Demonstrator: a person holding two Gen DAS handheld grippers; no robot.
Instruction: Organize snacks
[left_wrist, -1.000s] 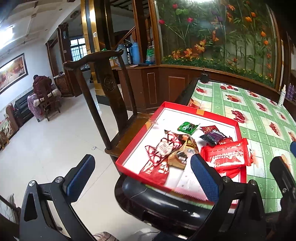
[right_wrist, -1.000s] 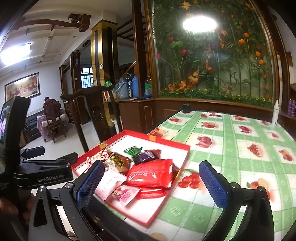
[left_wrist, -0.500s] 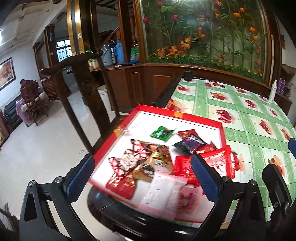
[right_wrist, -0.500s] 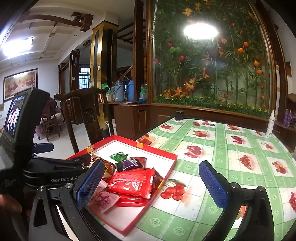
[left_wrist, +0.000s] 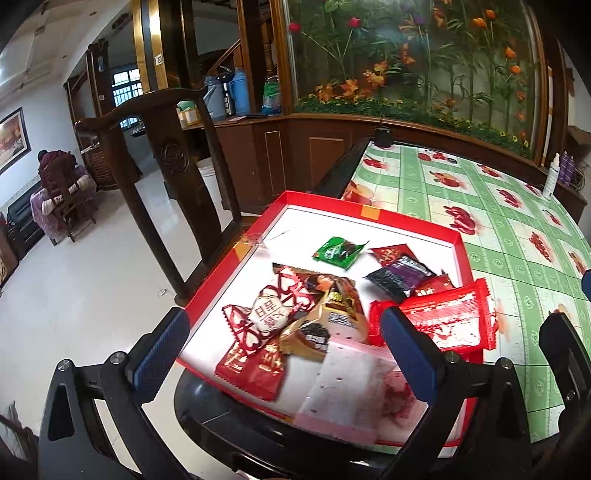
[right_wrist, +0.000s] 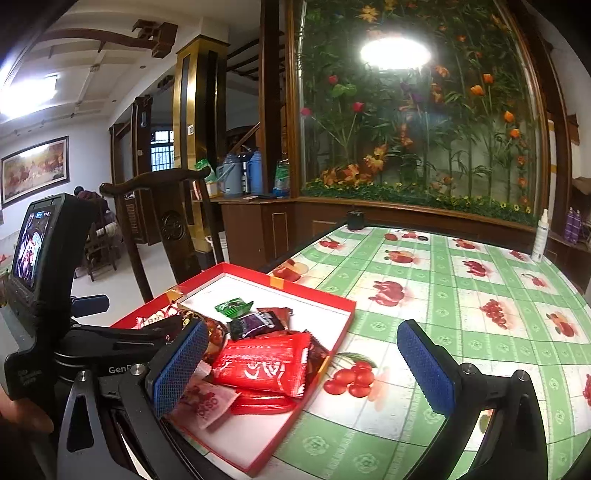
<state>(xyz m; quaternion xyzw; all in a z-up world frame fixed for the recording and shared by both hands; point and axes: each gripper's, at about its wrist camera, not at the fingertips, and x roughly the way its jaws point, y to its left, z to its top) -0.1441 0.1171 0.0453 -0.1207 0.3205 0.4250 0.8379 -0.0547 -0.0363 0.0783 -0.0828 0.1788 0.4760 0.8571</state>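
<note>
shallow red cardboard tray (left_wrist: 460, 254) sits at the table (right_wrist: 443, 295) corner, overhanging the dark rounded edge. crinkly foil snack packets (left_wrist: 317, 306) piled inside, glossy red packet (right_wrist: 264, 363) on top. left gripper (left_wrist: 284, 347) and right gripper (right_wrist: 301, 363) jaws wide, empty. checked plastic cloth beyond lies bare.

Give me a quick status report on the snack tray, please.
Both tongs, left and right, open and empty. Snack packets piled loose in red tray. Nothing blocking.
</note>
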